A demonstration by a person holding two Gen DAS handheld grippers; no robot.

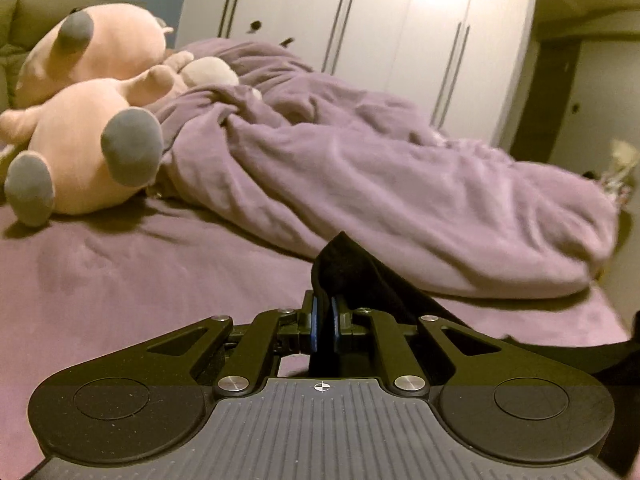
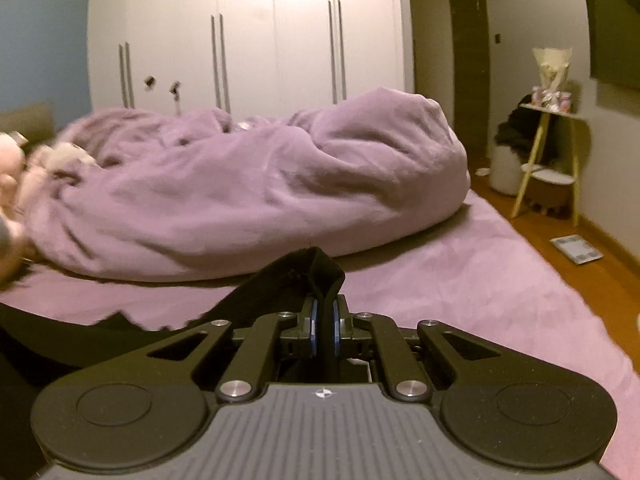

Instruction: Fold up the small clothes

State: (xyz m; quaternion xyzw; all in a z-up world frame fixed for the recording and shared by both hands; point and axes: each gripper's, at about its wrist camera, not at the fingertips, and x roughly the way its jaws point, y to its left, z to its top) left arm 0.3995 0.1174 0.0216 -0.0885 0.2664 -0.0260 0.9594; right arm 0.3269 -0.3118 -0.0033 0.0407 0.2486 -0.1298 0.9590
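Note:
A black garment (image 1: 360, 276) is held up above the purple bed sheet (image 1: 140, 272). My left gripper (image 1: 323, 320) is shut on one corner of it, and the cloth trails off to the right. In the right wrist view my right gripper (image 2: 324, 320) is shut on another corner of the same black garment (image 2: 280, 284), and the cloth trails off to the left. The stretch of cloth between the two grippers hangs low and is mostly hidden behind the gripper bodies.
A bunched purple duvet (image 1: 360, 160) lies across the bed behind the garment. Pink plush toys (image 1: 80, 152) lie at the left. White wardrobes (image 2: 248, 40) stand behind. The bed edge and wooden floor (image 2: 560, 240) are to the right, with a small yellow shelf (image 2: 548, 160).

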